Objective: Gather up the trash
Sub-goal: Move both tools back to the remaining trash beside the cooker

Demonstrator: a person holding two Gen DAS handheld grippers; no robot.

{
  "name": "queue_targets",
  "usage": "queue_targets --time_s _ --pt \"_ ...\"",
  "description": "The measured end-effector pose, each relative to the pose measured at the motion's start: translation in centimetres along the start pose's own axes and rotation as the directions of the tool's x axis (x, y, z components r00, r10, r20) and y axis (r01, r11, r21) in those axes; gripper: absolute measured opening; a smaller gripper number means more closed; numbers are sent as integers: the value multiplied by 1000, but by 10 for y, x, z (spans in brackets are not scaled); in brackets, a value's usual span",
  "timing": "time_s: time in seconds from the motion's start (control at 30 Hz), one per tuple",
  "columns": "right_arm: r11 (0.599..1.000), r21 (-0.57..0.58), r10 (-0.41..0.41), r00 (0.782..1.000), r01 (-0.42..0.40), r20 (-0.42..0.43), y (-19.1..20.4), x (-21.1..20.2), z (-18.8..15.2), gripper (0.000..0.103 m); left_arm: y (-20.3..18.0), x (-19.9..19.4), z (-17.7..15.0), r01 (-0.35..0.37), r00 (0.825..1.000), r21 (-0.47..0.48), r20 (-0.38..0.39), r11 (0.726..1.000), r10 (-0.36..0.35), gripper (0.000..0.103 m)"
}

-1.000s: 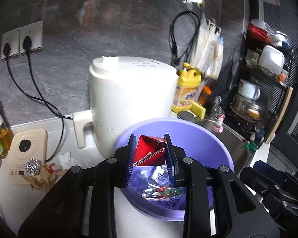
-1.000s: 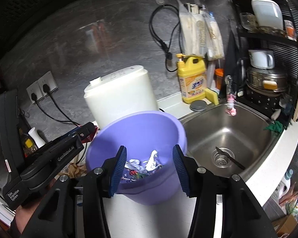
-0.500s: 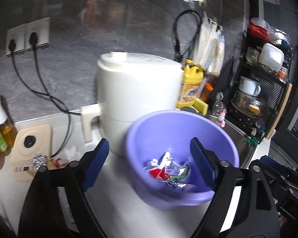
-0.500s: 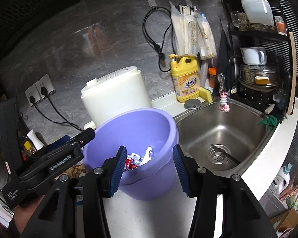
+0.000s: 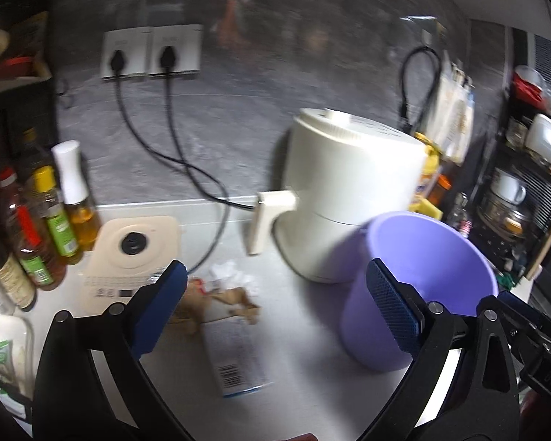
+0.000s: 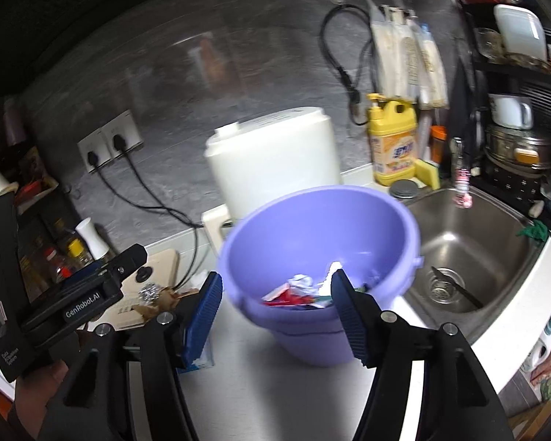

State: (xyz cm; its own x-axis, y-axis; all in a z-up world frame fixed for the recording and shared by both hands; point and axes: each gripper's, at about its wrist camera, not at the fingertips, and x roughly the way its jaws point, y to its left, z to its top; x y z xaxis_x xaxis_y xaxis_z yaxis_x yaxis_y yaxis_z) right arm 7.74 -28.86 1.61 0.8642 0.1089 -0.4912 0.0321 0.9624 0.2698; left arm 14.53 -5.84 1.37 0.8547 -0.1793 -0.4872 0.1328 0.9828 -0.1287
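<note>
Two grippers with fingers spread and empty, left gripper (image 5: 275, 307) over brown scraps (image 5: 216, 299), right gripper (image 6: 275, 308) before purple bucket (image 6: 323, 220)

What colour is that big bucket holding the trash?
Light purple; the bucket shows best in the right wrist view.

Both fisheye views bend straight lines hard toward the rim and fade into black corners. Motion blur smears both views, worst on the round lilac plastic bucket (image 6: 323, 242) and the glossy grey stone wall (image 5: 260, 84), which carries soft streaky reflections. Light is moderate and even, with weak shadows on the white tabletop (image 5: 312, 364). The stainless steel sink (image 6: 470, 235) shows dull highlights.
</note>
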Motion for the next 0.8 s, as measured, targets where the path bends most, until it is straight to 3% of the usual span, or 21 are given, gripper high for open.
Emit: queue_targets --time_s 0.13,0.4,0.8 --pt "998 -43 37 999 -37 -13 22 4 -5 67 25 -7 -3 -49 999 -31 5 998 49 97" --pt "991 -101 86 996 -89 -36 54 13 -13 67 62 -16 -11 -117 993 -72 5 991 117 97" --pt "974 -169 134 985 -151 -106 91 40 -28 67 105 -7 -33 -144 989 -130 -42 981 140 95"
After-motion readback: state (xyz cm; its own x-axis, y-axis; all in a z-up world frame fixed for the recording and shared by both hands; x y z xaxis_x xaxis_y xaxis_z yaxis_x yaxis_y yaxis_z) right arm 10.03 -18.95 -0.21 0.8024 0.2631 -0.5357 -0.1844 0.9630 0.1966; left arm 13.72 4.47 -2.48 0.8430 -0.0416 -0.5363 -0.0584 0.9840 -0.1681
